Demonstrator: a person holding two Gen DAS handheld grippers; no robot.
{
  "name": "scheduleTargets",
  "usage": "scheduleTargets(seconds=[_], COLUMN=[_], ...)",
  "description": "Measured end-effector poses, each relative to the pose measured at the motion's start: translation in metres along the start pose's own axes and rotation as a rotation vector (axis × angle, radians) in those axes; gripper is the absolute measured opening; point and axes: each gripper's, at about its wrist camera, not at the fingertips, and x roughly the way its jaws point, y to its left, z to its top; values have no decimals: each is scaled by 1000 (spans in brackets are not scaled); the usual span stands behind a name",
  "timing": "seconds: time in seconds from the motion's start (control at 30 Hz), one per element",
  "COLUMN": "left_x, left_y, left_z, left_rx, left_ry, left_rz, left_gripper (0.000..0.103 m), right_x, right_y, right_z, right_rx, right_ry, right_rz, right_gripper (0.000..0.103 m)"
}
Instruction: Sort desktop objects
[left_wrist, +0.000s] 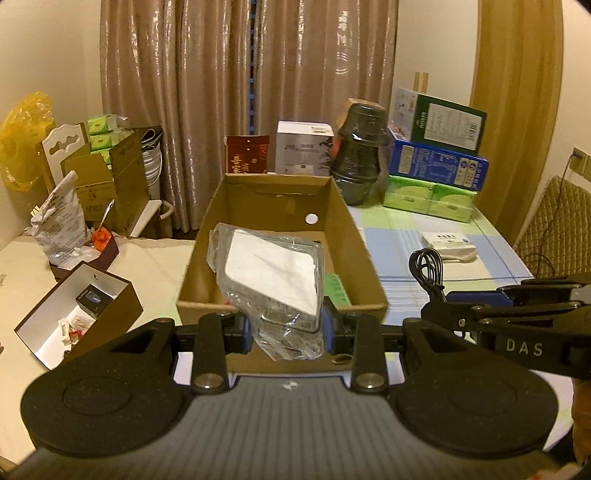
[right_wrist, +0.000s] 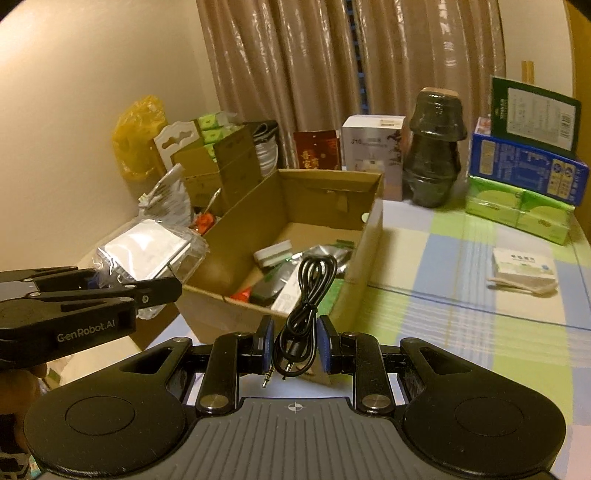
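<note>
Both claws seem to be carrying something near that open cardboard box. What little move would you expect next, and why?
Probably a short carry forward until each load hangs over the cardboard box, then letting go. The left claw grips a white item in clear plastic wrap; the right claw pinches a coiled black cable. The box already holds other small items.

Matt cardboard box (left_wrist: 354, 236); glossy plastic bag (left_wrist: 273, 280).
</note>
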Motion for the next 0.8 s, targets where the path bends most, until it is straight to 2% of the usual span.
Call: scheduleTargets(seconds=[0.67, 0.8], left_x=[77, 94], left_y=[28, 33], left_z=[40, 41], left_rx=[29, 16], left_ry=[26, 12], left_rz=[1, -20], left_gripper=[29, 35], right_x=[73, 82], right_y=[-11, -17], right_z=[51, 55], right_rx=[1, 27], right_ry=[19, 24], right_rz=[33, 35], right_gripper=[22, 22])
